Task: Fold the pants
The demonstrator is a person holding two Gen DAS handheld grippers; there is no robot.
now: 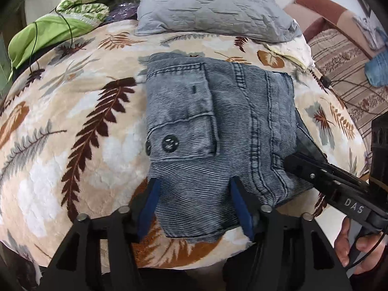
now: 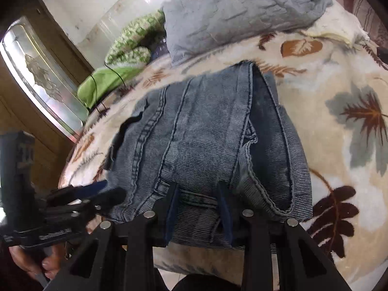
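Pants (image 1: 218, 131) lie on the leaf-print blanket (image 1: 72, 126) already doubled into a compact bundle, so the folding looks nearly done; perhaps only a last tuck or smoothing is left. Left gripper (image 1: 194, 203) stands wide over the near edge, pads clear of the cloth. Right gripper (image 2: 197, 208) stands narrower astride a ridge of denim; I cannot tell whether it pinches. Only the left view shows the buttoned pocket (image 1: 184, 123); only the right shows the stacked layers at the side

Faded blue-grey ribbed pants (image 1: 218, 126) on a cream blanket (image 1: 72, 121) with brown, grey leaves; grey pillow (image 1: 208, 7); perhaps green bedding (image 1: 43, 31).
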